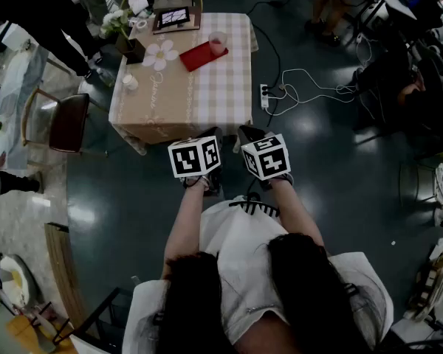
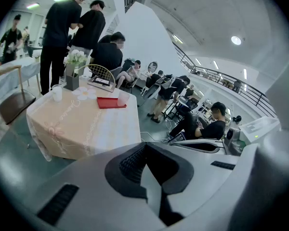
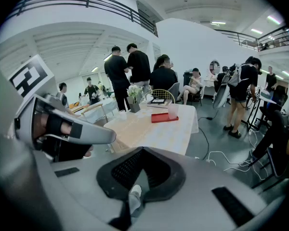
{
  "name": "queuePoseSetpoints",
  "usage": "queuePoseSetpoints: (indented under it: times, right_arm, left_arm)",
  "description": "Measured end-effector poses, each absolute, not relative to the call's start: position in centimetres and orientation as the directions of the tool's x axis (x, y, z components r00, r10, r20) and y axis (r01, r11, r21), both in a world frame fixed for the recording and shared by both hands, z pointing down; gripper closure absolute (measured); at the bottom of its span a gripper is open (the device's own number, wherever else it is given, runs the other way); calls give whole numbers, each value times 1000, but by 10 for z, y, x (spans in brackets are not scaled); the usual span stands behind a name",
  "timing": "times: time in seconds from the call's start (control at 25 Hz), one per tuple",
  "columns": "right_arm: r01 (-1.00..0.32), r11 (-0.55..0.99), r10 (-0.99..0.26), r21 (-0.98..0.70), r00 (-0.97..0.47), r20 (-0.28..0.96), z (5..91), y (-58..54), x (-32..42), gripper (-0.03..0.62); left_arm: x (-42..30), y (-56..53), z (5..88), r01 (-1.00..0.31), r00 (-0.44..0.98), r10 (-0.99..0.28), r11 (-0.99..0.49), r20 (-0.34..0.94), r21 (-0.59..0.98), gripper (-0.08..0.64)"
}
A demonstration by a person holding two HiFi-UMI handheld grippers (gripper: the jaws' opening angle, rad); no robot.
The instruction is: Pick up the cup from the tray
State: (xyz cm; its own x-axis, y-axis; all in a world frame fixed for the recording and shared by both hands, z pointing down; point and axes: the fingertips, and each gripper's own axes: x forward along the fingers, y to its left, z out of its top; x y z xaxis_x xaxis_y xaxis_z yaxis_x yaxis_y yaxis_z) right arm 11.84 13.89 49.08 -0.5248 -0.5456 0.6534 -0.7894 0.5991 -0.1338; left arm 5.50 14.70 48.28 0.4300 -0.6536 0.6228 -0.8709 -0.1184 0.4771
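A translucent pink cup (image 1: 217,43) stands on a red tray (image 1: 199,57) at the far right part of a cloth-covered table (image 1: 207,94). Both grippers hover over the floor, short of the table's near edge and well away from the cup. My left gripper (image 1: 209,134) and right gripper (image 1: 249,134) sit side by side, and each carries a marker cube. In the left gripper view the cup (image 2: 123,98) and tray (image 2: 111,103) are far ahead, beyond the shut, empty jaws of that gripper (image 2: 145,147). The right gripper (image 3: 142,150) is also shut and empty, with the cup (image 3: 173,111) and tray (image 3: 164,117) in the distance.
On the table stand a vase of white flowers (image 1: 122,28), a tablet (image 1: 173,17) and small white cups (image 1: 130,82). A chair (image 1: 63,120) stands at the table's left. A power strip with cables (image 1: 266,94) lies on the floor at its right. Several people stand and sit around.
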Motion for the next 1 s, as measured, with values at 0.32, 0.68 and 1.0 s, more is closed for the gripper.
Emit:
queuePoseSetpoints:
  times: [0.32,0.68,1.0]
  right_arm:
    - [-811,562,-565,-162,-519,642,490,113,114,583]
    - [-809,556,-574,-190,-539,616,483,83,104,581]
    - [-817,543,-578,-196,-532,619,484,47,88,578]
  left_arm:
    - [46,126,486,-871,437,-638,-125,634,474,555]
    - [40,94,483,-876,441,-622,-142,647,461,555]
    - [24,58,492,-873,454,-599,-152,660,463,555]
